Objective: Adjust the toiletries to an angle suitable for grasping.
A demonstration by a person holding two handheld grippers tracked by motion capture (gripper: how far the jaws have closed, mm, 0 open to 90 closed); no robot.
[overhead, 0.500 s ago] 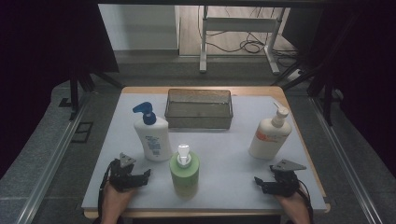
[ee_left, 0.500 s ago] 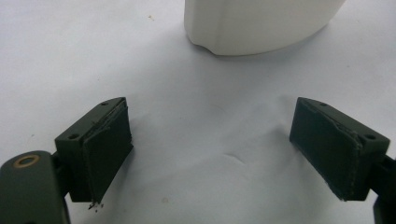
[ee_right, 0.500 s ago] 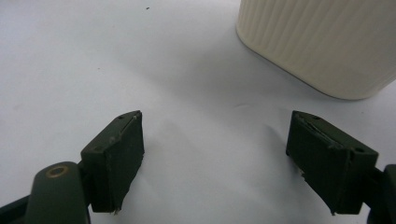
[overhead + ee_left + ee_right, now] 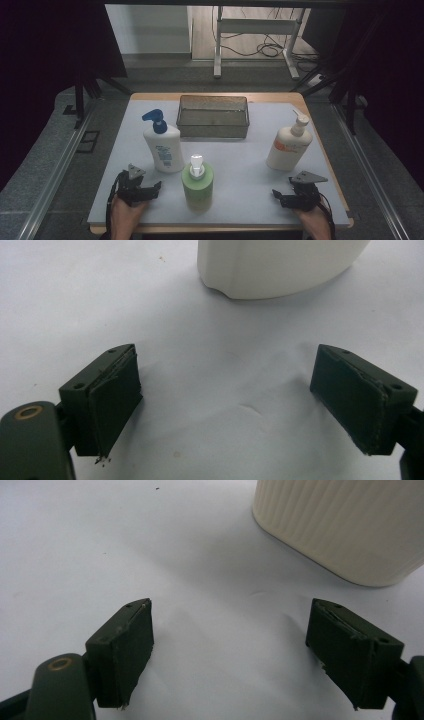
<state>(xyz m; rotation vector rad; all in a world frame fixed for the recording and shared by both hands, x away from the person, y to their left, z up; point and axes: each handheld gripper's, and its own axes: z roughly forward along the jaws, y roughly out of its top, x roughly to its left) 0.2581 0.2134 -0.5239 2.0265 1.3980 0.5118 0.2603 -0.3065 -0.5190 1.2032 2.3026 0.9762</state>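
Note:
Three pump bottles stand on the white table top [image 4: 240, 165]. A white bottle with a blue pump [image 4: 162, 145] is at the left, a green bottle with a white cap [image 4: 197, 182] is near the front middle, and a cream bottle with an orange label [image 4: 289, 145] is at the right. My left gripper [image 4: 152, 189] rests open near the front left, with the white bottle's base [image 4: 275, 265] just ahead of it. My right gripper [image 4: 277, 196] rests open at the front right, with the cream bottle's ribbed base [image 4: 345, 525] ahead to its right. Nothing lies between either pair of jaws.
A dark wire-mesh basket [image 4: 213, 117] stands at the back middle of the table. Beyond the table are a grey floor, a metal stand [image 4: 255, 45] and loose cables. Dark curtains hang at both sides.

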